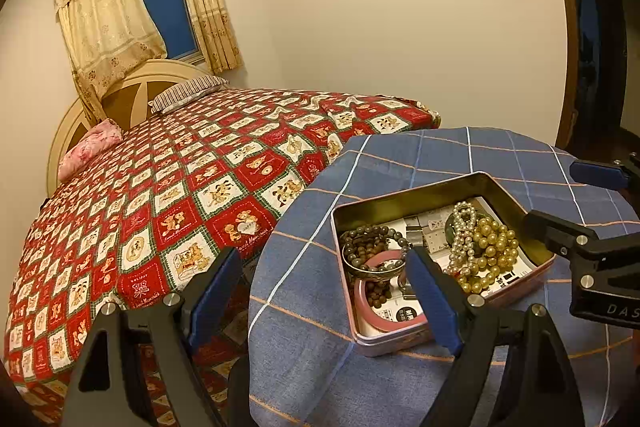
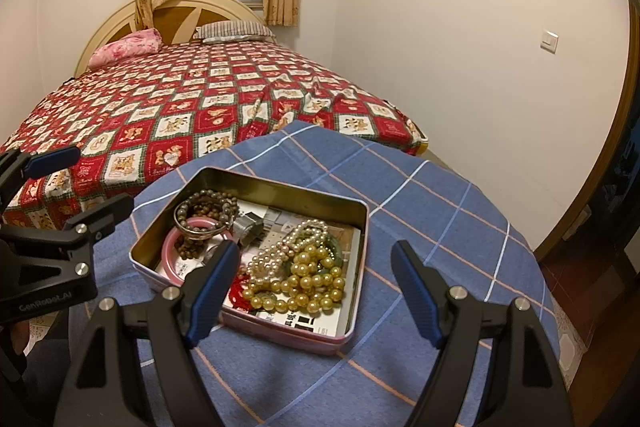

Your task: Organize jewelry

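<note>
I have both hand-held grippers, left and right, spread wide and empty, above the bench. All jewelry lies in the open tin: gold beads at 5 o'clock, pink bangle at 9. Sorted already or awaiting sorting, I can't judge.

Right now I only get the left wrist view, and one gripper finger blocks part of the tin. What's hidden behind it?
Observer: A red beaded piece lies in the tin, right beside the gold beads.
Operator: Is the other gripper carrying anything?
Observer: No. The right gripper is wide open and empty, on the near side of the tin.
Operator: What's past the table on its right?
Observer: Patterned floor tiles, below the edge of the blue checked cloth.
</note>
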Action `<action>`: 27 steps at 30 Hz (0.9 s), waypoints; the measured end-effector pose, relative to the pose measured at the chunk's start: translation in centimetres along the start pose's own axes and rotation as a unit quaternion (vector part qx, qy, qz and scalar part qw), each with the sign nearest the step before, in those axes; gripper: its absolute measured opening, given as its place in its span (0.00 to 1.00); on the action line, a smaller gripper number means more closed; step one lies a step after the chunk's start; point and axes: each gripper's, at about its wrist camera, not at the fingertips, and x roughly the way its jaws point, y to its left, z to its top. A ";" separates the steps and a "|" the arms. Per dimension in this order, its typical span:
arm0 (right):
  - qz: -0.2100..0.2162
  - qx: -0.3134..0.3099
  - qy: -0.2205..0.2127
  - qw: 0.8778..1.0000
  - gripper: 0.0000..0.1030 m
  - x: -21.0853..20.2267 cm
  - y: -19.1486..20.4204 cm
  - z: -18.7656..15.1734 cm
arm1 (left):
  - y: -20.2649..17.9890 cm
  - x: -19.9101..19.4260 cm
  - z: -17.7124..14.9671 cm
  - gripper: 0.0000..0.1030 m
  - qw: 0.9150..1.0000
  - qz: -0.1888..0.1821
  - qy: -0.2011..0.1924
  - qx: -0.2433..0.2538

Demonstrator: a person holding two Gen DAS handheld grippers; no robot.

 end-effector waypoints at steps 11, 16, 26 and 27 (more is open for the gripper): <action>-0.002 0.001 -0.003 1.000 0.78 -0.1 -0.3 0.0 | -0.4 0.2 -0.2 0.82 1.000 0.000 0.008 0.006; -0.003 0.003 -0.005 1.000 0.78 -0.2 -0.7 0.1 | -0.4 0.1 -0.2 0.82 1.000 -0.003 0.009 0.006; -0.005 0.004 -0.009 1.000 0.79 -0.4 -0.7 0.0 | -0.2 0.4 -0.1 0.82 1.000 0.004 0.016 0.005; -0.005 0.004 -0.009 1.000 0.79 -0.4 -0.7 0.0 | -0.2 0.5 -0.2 0.82 1.000 0.005 0.016 0.006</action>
